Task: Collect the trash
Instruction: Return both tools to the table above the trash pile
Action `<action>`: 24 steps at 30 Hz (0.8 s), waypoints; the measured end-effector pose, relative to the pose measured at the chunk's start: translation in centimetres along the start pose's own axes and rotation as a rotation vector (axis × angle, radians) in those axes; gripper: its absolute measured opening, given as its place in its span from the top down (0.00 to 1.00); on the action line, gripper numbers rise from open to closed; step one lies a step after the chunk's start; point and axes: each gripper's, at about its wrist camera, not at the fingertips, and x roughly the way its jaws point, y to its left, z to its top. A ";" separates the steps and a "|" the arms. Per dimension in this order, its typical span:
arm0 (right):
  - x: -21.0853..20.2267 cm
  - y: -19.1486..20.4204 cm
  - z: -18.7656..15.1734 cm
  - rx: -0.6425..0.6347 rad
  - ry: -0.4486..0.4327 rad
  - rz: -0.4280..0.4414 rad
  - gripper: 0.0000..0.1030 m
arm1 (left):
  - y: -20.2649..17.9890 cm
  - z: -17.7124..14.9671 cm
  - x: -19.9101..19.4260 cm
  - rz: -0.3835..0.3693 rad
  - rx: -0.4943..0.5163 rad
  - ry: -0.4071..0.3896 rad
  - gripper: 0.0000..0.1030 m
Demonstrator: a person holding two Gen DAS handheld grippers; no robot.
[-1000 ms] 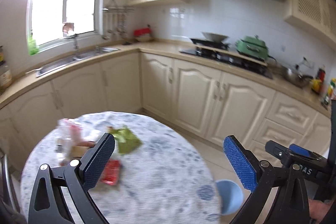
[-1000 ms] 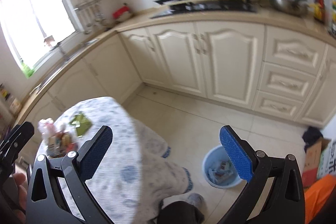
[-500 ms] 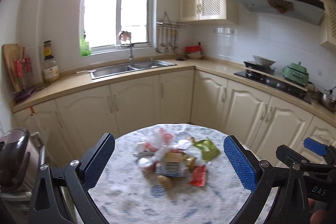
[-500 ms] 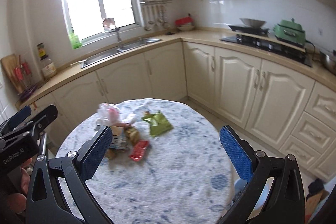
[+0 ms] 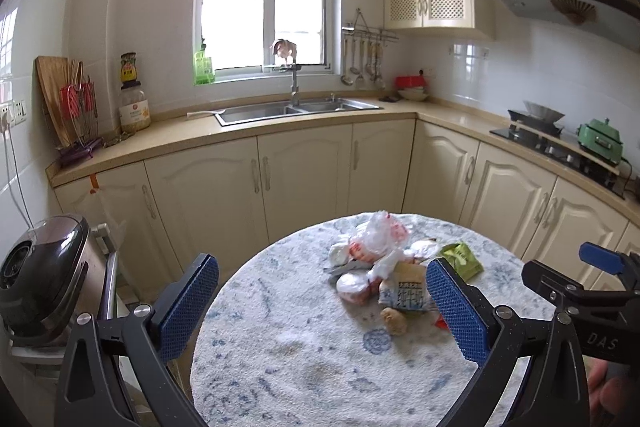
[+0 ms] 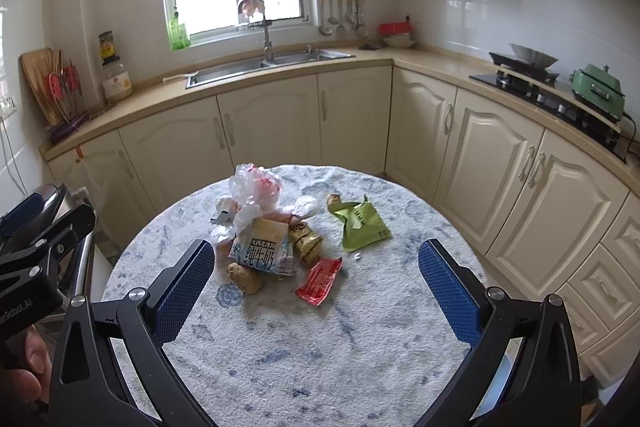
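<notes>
Both the left gripper (image 5: 320, 311) and right gripper (image 6: 316, 287) hang wide open over the round surface (image 6: 360, 347), holding nothing. Trash pile sits toward the far edge: milk carton (image 6: 262, 251), green packet (image 6: 362, 225), red wrapper (image 6: 320, 279), clear plastic bag (image 6: 256, 189)

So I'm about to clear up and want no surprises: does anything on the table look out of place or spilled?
Only the litter heaped mid-table: a crumpled plastic bag, a squashed milk carton, a torn-open green packet and a red sachet. No liquid spill shows.
</notes>
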 end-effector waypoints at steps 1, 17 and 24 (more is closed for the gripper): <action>0.5 0.2 -0.1 -0.005 0.011 0.005 0.00 | 0.3 0.2 0.8 0.002 -0.004 0.008 0.01; 12.3 -1.3 -3.7 0.003 0.265 -0.002 0.14 | 0.2 -1.4 13.4 -0.006 -0.024 0.176 0.01; 16.2 -2.2 -4.5 0.040 0.330 0.023 0.23 | -1.2 -1.2 17.7 -0.018 0.001 0.225 0.01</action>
